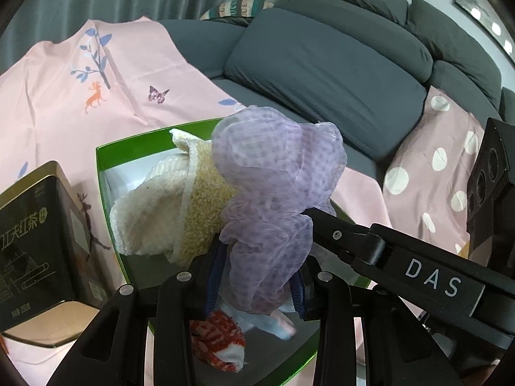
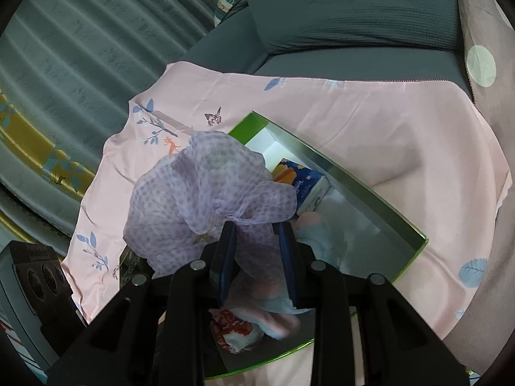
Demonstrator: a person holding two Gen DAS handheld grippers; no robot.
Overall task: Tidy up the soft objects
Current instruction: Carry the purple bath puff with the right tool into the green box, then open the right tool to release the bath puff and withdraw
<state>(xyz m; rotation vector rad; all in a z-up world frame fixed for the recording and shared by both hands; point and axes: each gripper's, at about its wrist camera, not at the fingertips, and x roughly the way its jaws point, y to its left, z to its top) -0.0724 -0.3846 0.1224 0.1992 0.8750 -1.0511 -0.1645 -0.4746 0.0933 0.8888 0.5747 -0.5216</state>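
Note:
A crumpled purple checked sheer cloth point(image 1: 276, 173) is held above a green-rimmed box point(image 1: 106, 173) by both grippers. My left gripper point(image 1: 257, 276) is shut on its lower part. My right gripper point(image 2: 257, 247) is shut on the same cloth point(image 2: 206, 193); its arm crosses the left wrist view. In the box lie a cream and tan fuzzy towel point(image 1: 167, 212), a red-and-white patterned cloth point(image 1: 219, 337) and a pale blue and pink cloth point(image 1: 276, 321). A blue tissue pack point(image 2: 302, 186) lies in the box point(image 2: 399, 225) in the right wrist view.
The box sits on a pink printed sheet point(image 1: 64, 103) over a grey sofa point(image 1: 322, 64). A black tea tin point(image 1: 35, 241) stands left of the box. A pink polka-dot cushion point(image 1: 431, 167) lies to the right. Grey curtains point(image 2: 80, 48) hang behind.

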